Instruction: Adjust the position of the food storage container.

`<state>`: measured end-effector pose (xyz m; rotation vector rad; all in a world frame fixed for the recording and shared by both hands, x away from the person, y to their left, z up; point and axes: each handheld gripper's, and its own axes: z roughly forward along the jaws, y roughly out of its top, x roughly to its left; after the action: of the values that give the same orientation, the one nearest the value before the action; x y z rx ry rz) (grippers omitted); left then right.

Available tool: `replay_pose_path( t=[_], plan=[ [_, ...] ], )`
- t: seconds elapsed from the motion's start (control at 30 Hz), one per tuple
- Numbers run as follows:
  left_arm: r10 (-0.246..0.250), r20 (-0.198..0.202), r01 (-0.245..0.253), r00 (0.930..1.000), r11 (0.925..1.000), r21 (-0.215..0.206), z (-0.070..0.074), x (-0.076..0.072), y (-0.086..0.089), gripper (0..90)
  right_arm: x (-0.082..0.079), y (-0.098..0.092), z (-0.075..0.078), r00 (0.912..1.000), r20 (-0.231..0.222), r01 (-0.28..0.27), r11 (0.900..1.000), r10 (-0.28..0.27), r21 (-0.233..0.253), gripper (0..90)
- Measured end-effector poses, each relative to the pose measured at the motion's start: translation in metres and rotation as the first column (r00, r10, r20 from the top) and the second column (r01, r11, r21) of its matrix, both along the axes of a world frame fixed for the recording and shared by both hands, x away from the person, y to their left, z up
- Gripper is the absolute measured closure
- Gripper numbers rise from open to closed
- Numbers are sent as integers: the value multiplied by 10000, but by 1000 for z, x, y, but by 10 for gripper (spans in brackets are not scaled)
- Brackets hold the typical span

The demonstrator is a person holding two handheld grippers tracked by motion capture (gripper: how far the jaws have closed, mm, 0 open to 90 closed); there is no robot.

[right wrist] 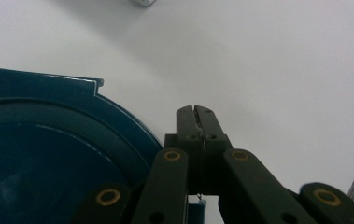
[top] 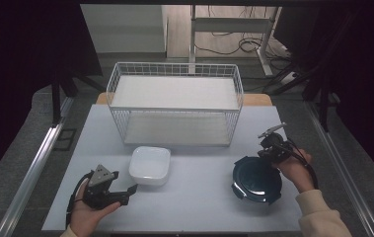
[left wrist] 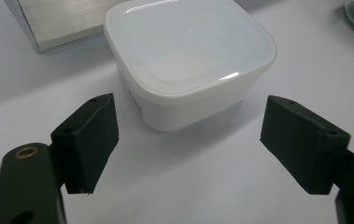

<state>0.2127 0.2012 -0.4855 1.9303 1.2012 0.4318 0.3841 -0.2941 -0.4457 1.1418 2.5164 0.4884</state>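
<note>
Left tongs [left wrist: 188,140] gape before white tub [left wrist: 188,60] (lid on).

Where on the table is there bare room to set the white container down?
Free: the strip between the white container and the dark blue plate, the near edge of the table, and the left side beside the wire basket. Crowded: right around the plate, where the right hand-held gripper sits, and ahead of the open left hand-held gripper.

We see the table [top: 199,197] bearing a tub [top: 149,165] before our left gripper [top: 131,191], a lid [top: 256,180] beside our right gripper [top: 272,143], a basket [top: 174,103] beyond.
</note>
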Motion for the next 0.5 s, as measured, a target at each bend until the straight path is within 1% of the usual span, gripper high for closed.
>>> replay_pose_path(
  t=[0.03, 0.13, 0.23, 0.3, 0.43, 0.5],
  plan=[
    [7, 9, -7, 10000, 10000, -4, 0, 0, 0, 192, -1, -3, 3, 9998, 105, 167, 9997, -168, 153, 900],
    [-18, 13, 18, 10000, 10000, 3, 0, 0, 0, 192, -5, -16, 12, 9984, 161, 527, 9970, -537, 562, 900],
    [-83, 26, 83, 10000, 10000, 27, 0, 0, 0, 192, -15, -28, 15, 9964, 139, 829, 9954, -836, 476, 899],
    [-101, 37, 101, 9999, 9999, 39, 0, -1, 0, 192, -24, -35, 13, 9960, 142, 881, 9953, -887, 402, 898],
    [-140, 94, 139, 9999, 9999, 15, 2, -2, -1, 193, -43, -43, 7, 9929, 109, 1181, 9930, -1182, 8, 898],
    [-167, 139, 167, 9998, 9999, 4, 3, -2, -2, 193, -51, -47, 2, 9914, 94, 1306, 9914, -1306, -64, 897]
  ],
)
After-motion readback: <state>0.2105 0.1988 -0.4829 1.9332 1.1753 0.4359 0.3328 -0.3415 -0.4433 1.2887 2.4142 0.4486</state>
